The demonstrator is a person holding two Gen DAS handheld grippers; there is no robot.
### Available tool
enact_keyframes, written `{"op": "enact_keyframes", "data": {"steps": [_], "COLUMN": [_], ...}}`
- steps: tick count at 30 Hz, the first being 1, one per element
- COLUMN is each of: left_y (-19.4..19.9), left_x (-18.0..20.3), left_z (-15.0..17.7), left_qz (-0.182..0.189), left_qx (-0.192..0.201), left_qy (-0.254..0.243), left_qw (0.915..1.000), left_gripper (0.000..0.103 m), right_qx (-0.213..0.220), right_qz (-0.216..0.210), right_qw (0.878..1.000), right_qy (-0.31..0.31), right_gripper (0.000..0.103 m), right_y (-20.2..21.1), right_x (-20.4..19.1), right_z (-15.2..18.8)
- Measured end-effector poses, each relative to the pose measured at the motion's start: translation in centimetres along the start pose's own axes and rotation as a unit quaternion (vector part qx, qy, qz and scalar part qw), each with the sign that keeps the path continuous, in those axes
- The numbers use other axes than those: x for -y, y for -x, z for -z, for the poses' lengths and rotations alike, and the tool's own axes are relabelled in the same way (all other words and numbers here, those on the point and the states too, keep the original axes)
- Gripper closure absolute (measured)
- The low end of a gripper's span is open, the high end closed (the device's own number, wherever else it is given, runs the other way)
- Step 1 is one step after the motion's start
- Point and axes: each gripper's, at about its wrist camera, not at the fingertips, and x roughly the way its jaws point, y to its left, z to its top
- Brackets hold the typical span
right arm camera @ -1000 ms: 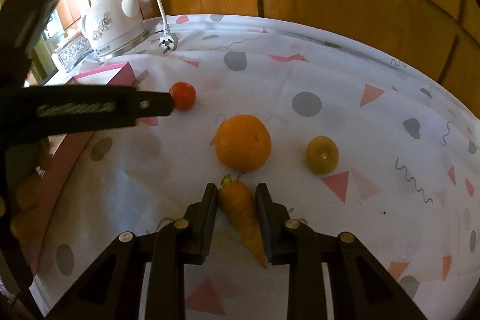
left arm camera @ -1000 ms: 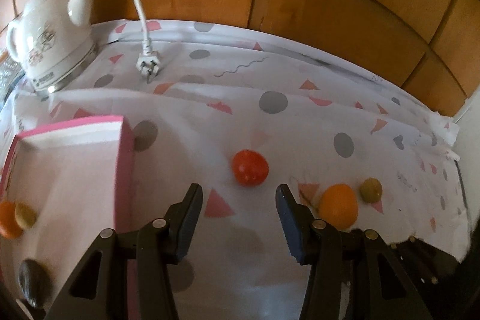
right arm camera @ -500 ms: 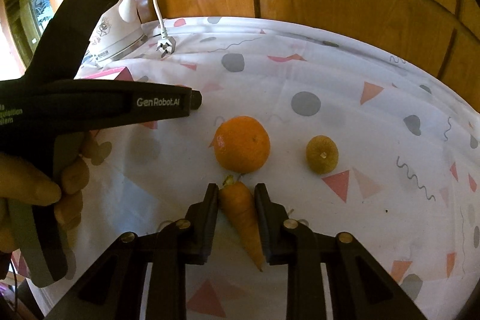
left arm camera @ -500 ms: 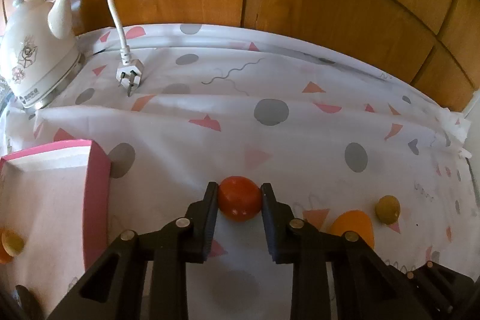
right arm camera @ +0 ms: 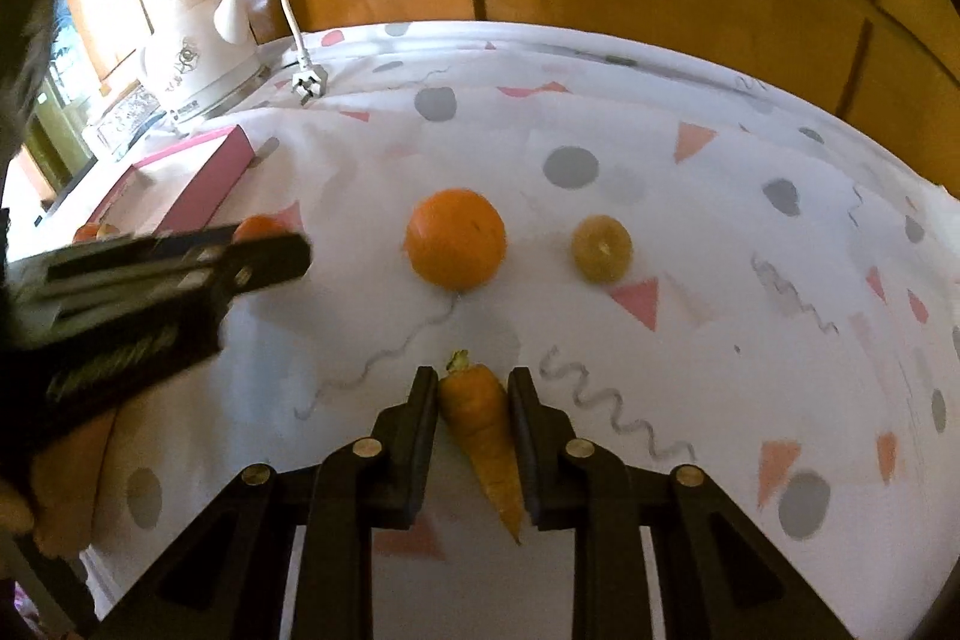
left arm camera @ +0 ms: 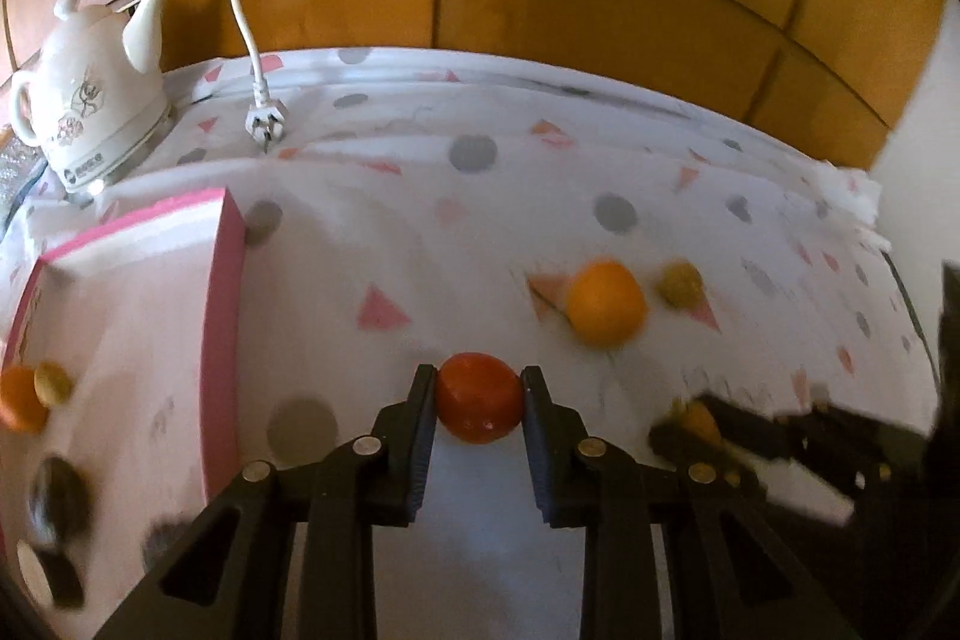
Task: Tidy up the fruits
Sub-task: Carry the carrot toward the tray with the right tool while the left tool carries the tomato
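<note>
Both grippers clamp produce: tomato [left arm camera: 478, 405], carrot [right arm camera: 480, 415].

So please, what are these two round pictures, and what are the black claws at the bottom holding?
No robot here: a person holds one black two-finger gripper in each hand, with a fisheye camera looking along its fingers. One picture comes from each gripper. The left gripper is shut on a small round red-orange fruit. The right gripper is shut on a short orange carrot. On the white patterned tablecloth lie a large round orange and a small yellowish fruit. At the left stand a pink-edged box with some fruit inside and a white ceramic kettle.
</note>
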Motion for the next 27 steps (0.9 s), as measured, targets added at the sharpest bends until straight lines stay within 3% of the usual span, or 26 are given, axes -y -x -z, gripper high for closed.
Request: {"op": "enact_keyframes", "data": {"steps": [9, 11, 22, 27], "left_y": [1.8, 2.0, 1.6, 1.6], "left_x": [2.2, 2.6, 2.8, 2.7], "left_z": [5.7, 6.3, 7.0, 7.1], "left_qz": [0.024, 0.019, 0.015, 0.02], "left_qx": [-0.011, 0.008, 0.04, 0.042], "left_qy": [-0.035, -0.049, -0.066, -0.062], "left_qw": [0.999, 0.9986, 0.9969, 0.997], "left_gripper": [0.076, 0.076, 0.075, 0.075], "right_qx": [-0.028, -0.029, 0.019, 0.037], "right_qz": [-0.002, -0.005, -0.012, 0.011], "right_qw": [0.999, 0.999, 0.999, 0.999], "right_qy": [-0.037, -0.04, -0.035, -0.013], "right_gripper": [0.079, 0.079, 0.078, 0.078], "right_y": [2.4, 2.9, 3.1, 3.2], "right_x": [1.1, 1.1, 1.1, 0.3], "right_z": [3.0, 3.6, 4.8, 5.4]}}
